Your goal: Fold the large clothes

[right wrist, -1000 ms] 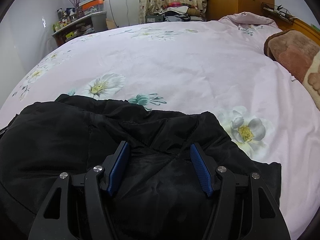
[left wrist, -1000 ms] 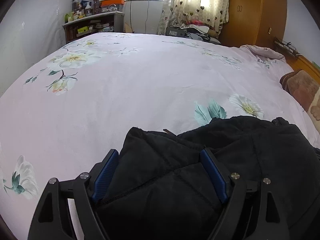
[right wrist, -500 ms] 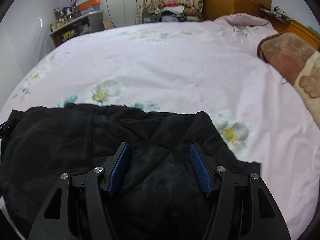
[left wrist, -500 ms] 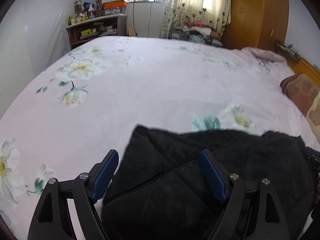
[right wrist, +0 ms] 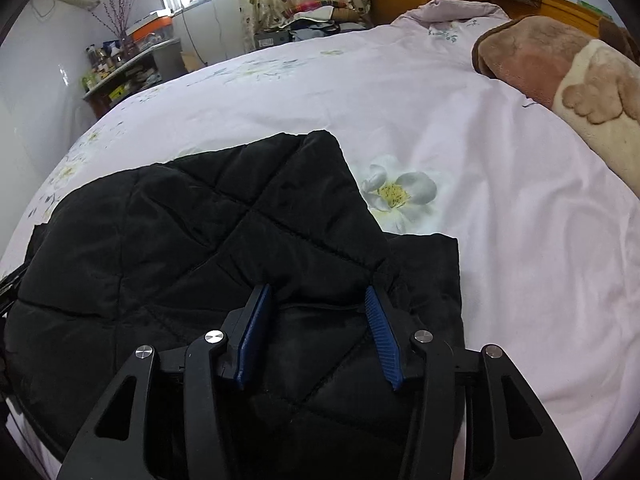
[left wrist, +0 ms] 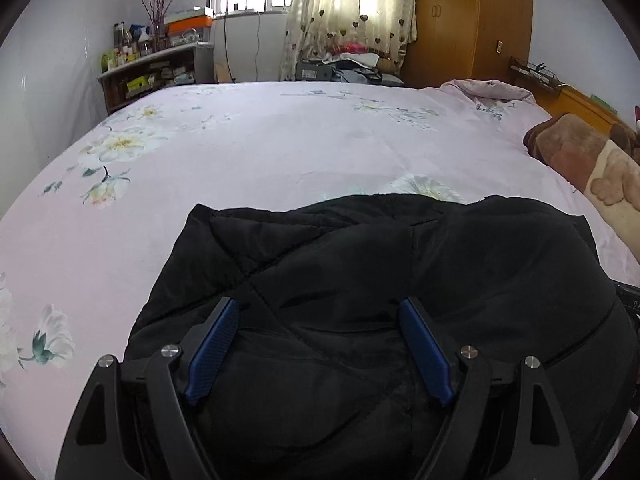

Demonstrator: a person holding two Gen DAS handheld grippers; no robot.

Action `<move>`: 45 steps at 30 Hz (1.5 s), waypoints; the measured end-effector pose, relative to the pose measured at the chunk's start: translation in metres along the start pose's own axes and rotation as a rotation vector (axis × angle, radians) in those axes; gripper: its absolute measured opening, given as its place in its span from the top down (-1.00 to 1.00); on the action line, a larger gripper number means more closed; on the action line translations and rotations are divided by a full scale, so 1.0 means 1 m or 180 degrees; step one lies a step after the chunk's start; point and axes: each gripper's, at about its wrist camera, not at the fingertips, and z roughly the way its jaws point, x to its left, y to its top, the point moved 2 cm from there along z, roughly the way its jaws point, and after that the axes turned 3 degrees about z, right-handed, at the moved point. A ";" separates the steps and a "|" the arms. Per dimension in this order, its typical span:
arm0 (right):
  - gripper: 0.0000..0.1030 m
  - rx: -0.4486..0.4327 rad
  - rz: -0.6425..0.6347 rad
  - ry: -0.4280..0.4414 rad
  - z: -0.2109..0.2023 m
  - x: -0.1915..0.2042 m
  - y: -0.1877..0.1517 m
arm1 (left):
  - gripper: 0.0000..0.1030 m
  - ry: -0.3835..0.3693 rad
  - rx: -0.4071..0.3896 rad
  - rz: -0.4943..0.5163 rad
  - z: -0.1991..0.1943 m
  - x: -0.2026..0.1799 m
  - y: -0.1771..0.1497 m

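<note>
A black quilted jacket [left wrist: 400, 264] lies bunched on the near part of the bed; it also shows in the right wrist view [right wrist: 180, 232]. My left gripper [left wrist: 318, 312] is open, its blue pads spread wide over the jacket's left part, with the fabric below and between them. My right gripper [right wrist: 316, 300] is open over the jacket's right part, close to a folded edge. Neither pair of jaws pinches the fabric.
The bed has a pink sheet with flower prints [left wrist: 280, 140]. A brown and cream plush blanket [right wrist: 560, 72] lies at the right. A cluttered shelf [left wrist: 152, 68], a window with curtains and a wooden wardrobe [left wrist: 468, 20] stand beyond the far edge.
Both grippers have lifted and drawn back; the jacket now fills more of each view. The right gripper has swung to the right, and its jaws stand a little narrower.
</note>
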 end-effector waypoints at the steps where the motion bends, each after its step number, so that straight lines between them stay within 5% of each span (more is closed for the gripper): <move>1: 0.06 0.0000 -0.0080 -0.0060 0.005 0.004 0.000 | -0.64 0.0005 -0.0006 0.0024 0.002 0.000 0.001; 6: 0.06 0.0076 -0.0151 -0.0159 0.010 0.007 0.004 | -0.61 0.0036 0.0114 0.0046 0.000 -0.002 0.007; 9: 0.08 0.0031 -0.0171 -0.0260 -0.021 0.007 0.004 | -0.52 0.0085 0.0145 0.0099 -0.030 -0.001 0.011; 15: 0.08 -0.0270 -0.0245 0.0176 -0.097 0.044 -0.025 | -0.49 -0.0142 -0.0078 -0.0074 -0.102 0.004 -0.018; 21: 0.10 0.0129 -0.0420 0.0237 -0.049 0.072 -0.060 | -0.39 -0.0159 0.0295 -0.0088 -0.062 -0.002 -0.053; 27: 0.10 0.0275 -0.0447 0.0157 -0.048 0.073 -0.052 | -0.34 -0.0107 0.0369 -0.0103 -0.064 -0.003 -0.044; 33: 0.10 -0.0093 -0.0433 0.0263 -0.077 0.082 -0.016 | -0.34 -0.0017 0.0139 -0.0054 -0.066 0.005 0.001; 37: 0.10 -0.0085 -0.0433 0.0257 -0.054 0.093 0.005 | -0.34 0.0129 0.0247 -0.0106 -0.029 0.023 0.022; 45: 0.06 0.0085 -0.0382 0.0167 0.004 0.077 0.016 | -0.37 0.0200 0.0246 0.0001 0.000 0.023 0.015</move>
